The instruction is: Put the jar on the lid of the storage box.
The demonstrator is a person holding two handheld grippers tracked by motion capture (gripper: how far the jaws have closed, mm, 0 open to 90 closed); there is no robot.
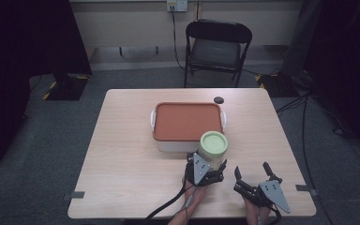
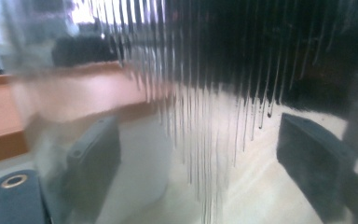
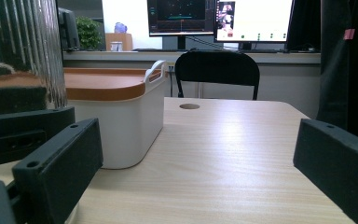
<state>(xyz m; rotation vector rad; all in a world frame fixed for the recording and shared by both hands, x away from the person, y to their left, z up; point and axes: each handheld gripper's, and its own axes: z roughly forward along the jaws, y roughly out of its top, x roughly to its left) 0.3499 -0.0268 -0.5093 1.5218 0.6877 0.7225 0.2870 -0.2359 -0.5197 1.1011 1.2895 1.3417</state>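
Observation:
A clear ribbed jar with a pale green lid stands on the table just in front of a white box with an orange lid. My left gripper is shut on the jar's lower body, one jaw on each side. In the left gripper view the ribbed jar stands close up between the jaws of the left gripper. My right gripper rests to the right of the jar, open and holding nothing. The right gripper view has the right gripper facing bare table, with the jar and box at its left.
A small dark disc lies on the wooden table behind the box. A black chair stands beyond the far edge. Screens and a dark curtain line the back in the right gripper view.

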